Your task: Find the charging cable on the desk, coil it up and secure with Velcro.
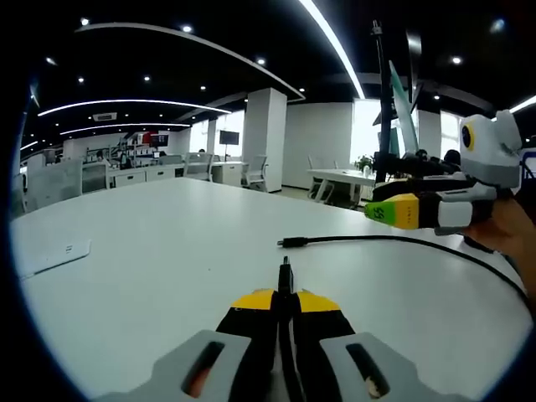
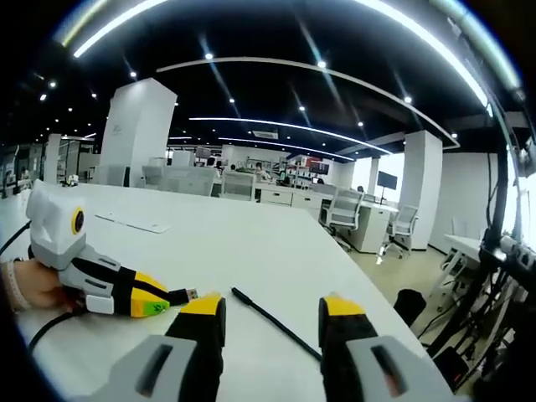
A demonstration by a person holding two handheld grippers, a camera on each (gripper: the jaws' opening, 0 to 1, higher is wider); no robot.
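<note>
Cable (image 1: pixel 402 241) is what we are after: thin and black, it lies on the white desk (image 1: pixel 151 251) ahead of our left gripper (image 1: pixel 286 295), running off to its right. That gripper's jaws are pressed together on one plug end (image 1: pixel 286 274), which pokes out just past the yellow tips. The right gripper view confirms this, with the plug jutting from the closed left gripper. The other plug end (image 1: pixel 290 243) rests loose on the desk, just beyond the held one. Our right gripper (image 2: pixel 272 314) hangs with its jaws wide apart and nothing between them, a stretch of cable lying below the gap. We judge the cable light, limp and a bit springy, likely to uncoil if let go. We would pinch it near the loose plug, not mid-span, to start the loop. No Velcro strap is clear to us.
</note>
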